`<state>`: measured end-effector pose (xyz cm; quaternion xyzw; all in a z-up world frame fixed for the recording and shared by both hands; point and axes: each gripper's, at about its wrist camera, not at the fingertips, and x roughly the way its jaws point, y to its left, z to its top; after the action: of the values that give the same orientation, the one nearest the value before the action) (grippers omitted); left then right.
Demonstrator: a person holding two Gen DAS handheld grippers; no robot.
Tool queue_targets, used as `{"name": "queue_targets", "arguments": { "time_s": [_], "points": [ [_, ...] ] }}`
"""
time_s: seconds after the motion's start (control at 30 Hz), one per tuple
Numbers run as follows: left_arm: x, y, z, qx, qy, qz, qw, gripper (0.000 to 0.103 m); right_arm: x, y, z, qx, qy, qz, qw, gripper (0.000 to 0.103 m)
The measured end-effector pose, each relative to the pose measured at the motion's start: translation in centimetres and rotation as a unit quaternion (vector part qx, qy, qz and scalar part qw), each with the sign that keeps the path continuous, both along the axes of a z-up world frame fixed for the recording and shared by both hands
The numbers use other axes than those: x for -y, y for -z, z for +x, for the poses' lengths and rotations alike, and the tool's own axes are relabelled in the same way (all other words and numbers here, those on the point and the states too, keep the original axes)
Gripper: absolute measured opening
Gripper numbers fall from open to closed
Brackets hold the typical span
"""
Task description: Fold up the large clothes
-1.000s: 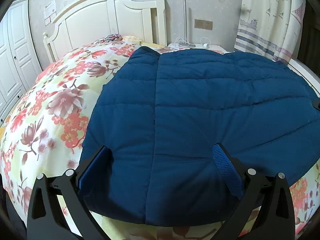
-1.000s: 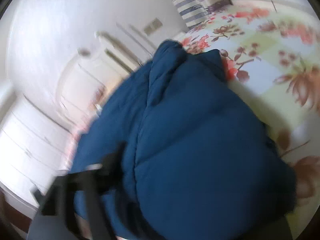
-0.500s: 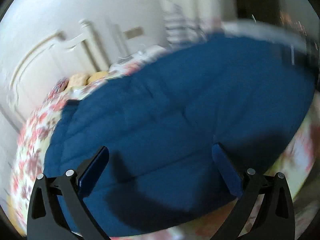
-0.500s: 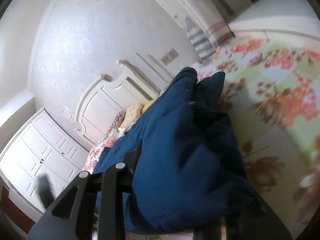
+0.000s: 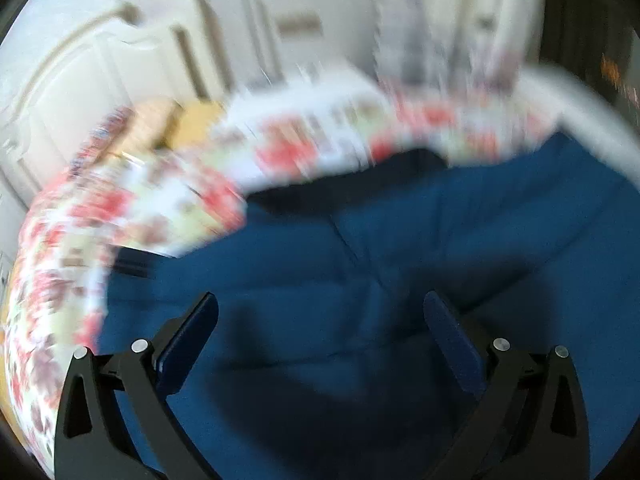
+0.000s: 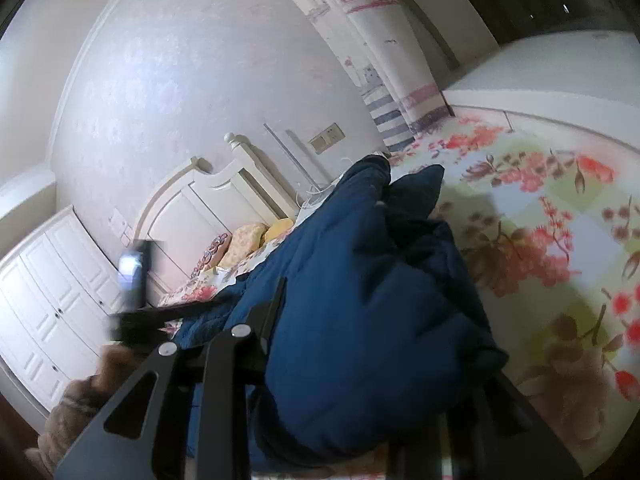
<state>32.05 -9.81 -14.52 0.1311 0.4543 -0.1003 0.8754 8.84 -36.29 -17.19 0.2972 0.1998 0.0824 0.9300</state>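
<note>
A large dark blue quilted garment [image 5: 360,264] lies on the floral bedspread [image 5: 132,216]. My left gripper [image 5: 320,320] is open and empty just above the garment; this view is blurred by motion. My right gripper [image 6: 372,344] is shut on a thick bunch of the blue garment [image 6: 360,300] and holds it lifted off the bed, so the fabric fills the gap between the jaws and hides the right finger. The other gripper and a hand in a brown sleeve [image 6: 80,396] show at the left of the right wrist view.
A white headboard [image 6: 208,204] and pillows [image 6: 248,240] are at the head of the bed. White wardrobe doors [image 6: 52,300] stand to the left. A striped curtain [image 6: 384,76] hangs by the wall. Bare floral bedspread [image 6: 560,260] lies right of the lifted fabric.
My left gripper has swung fast over the garment, blurring its view, and floral cover now shows behind the blue fabric. My right gripper has lifted its bunch of garment higher.
</note>
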Motion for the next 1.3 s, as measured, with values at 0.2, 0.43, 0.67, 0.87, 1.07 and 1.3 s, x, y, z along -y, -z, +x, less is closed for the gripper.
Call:
{"name": "queue_targets", "arguments": {
  "time_s": [0.2,0.43,0.67,0.87,1.07,1.3],
  "points": [
    [-2.6,-2.2,-4.6,0.058,0.011,-0.038,0.9976,0.098,-2.6,-2.8,0.4,0.014,-0.002,-0.075,0.997,0.027],
    [-6.2,0.5,-15.5,0.058,0.105,-0.065,0.9907,0.098,-12.1,-8.3,1.4,0.074,-0.033,-0.247,0.966,0.027],
    [-23.9,-5.7,-19.3,0.151,-0.040,-0.243,0.9575,0.098,-31.2,-8.0,1.4,0.141,-0.115,-0.504,0.844,0.028],
    [-34.2,-8.6,-21.6,0.215,-0.175,-0.261,0.9248,0.098,-46.3,6.2,1.9,0.109,-0.196,-0.742,0.632,0.039],
    [-29.7,-9.7,-18.8,0.184,-0.095,-0.199,0.9578,0.098,-45.0,6.3,1.3,0.136,-0.205,-0.727,0.641,0.038],
    [-15.2,-11.7,-8.8,0.120,0.102,-0.101,0.9823,0.098,-45.3,6.4,-0.1,0.156,-0.203,-0.726,0.638,0.044]
  ]
}}
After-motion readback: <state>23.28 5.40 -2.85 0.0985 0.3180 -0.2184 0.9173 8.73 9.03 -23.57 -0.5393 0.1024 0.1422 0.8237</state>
